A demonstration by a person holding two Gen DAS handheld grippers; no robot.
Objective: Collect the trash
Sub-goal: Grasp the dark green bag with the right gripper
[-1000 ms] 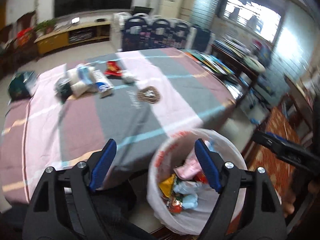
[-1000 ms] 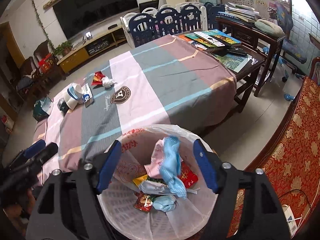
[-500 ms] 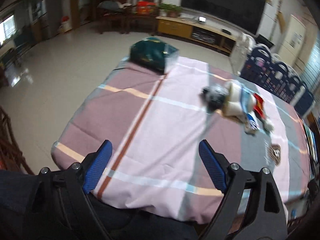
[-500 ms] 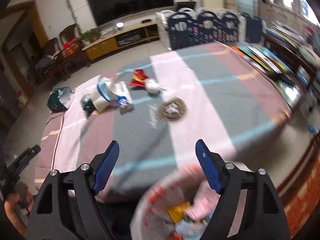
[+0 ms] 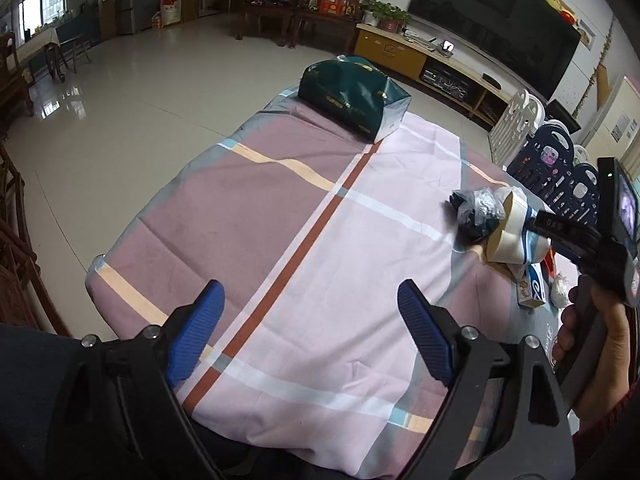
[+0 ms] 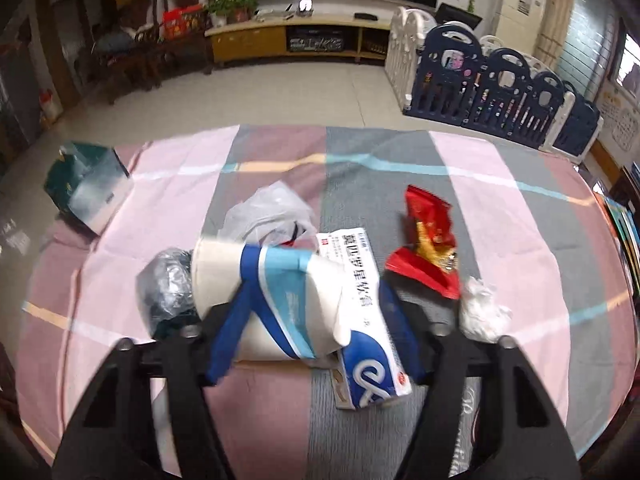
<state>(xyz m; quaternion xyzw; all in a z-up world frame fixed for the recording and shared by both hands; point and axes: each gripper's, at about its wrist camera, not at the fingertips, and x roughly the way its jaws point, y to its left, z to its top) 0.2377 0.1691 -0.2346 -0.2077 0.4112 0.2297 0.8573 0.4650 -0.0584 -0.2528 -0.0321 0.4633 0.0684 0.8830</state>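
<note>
In the right wrist view a crushed white paper cup with blue stripes [image 6: 276, 292] lies on the table between my right gripper's [image 6: 312, 332] open blue fingers. Beside it lie a white-and-blue medicine box [image 6: 364, 320], a dark crumpled plastic bag [image 6: 168, 292], a clear plastic bag [image 6: 268, 212], a red snack wrapper [image 6: 430, 240] and a white tissue wad [image 6: 482, 312]. My left gripper [image 5: 312, 332] is open and empty over the near left part of the tablecloth; the cup [image 5: 516, 236] and dark bag [image 5: 478, 212] show far right.
A dark green gift bag [image 5: 354, 94] lies at the table's far end, also in the right wrist view [image 6: 86, 188]. The striped tablecloth [image 5: 280, 216] covers the table. A blue-and-white playpen fence [image 6: 500, 92] and TV cabinet [image 6: 296, 42] stand beyond.
Both grippers left the trash bin and swung back over the table. The right one moved in close around the paper cup; the left turned toward the table's left end.
</note>
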